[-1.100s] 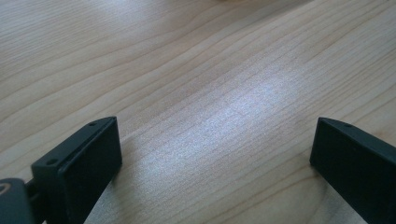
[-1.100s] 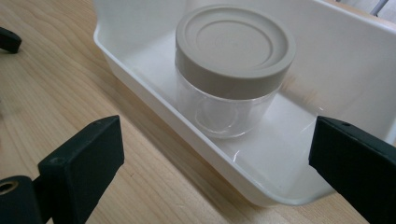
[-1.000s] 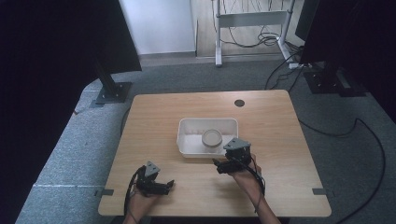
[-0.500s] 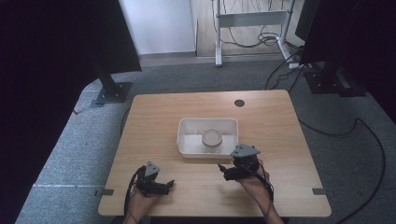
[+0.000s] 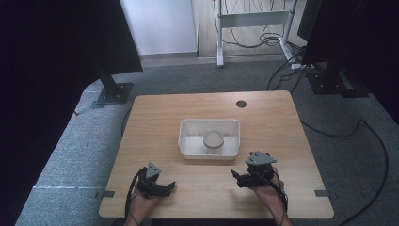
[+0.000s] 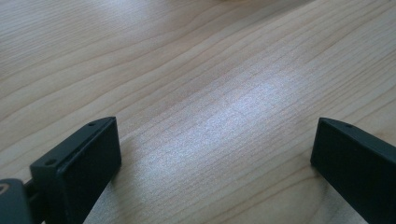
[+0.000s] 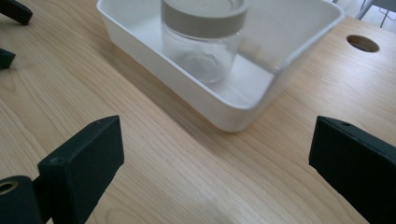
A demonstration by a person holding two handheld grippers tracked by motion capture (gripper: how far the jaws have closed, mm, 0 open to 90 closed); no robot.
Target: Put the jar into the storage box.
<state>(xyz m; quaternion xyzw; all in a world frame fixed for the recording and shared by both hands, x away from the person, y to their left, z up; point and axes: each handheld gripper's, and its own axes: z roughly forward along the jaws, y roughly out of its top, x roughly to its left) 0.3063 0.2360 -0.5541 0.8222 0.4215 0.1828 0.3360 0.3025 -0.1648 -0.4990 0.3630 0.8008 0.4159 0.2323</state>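
Right gripper (image 5: 242, 178) drawn back from white tray (image 5: 188, 146), seemingly empty lidded jar (image 5: 213, 140) inside, both grippers' fingers open.

White rectangular plastic tray (image 5: 188, 141) sits mid-table on the light wooden table (image 5: 273, 117), clear glass jar with grey lid (image 5: 213, 140) upright inside it, right of centre. Round cable hole (image 5: 241, 103) behind the tray. Left gripper (image 5: 165, 187) near front-left edge, right gripper (image 5: 237, 178) front-right, just before the tray, probably not touching it

Matt wood table (image 5: 273, 117); seemingly glass jar (image 7: 204, 37).
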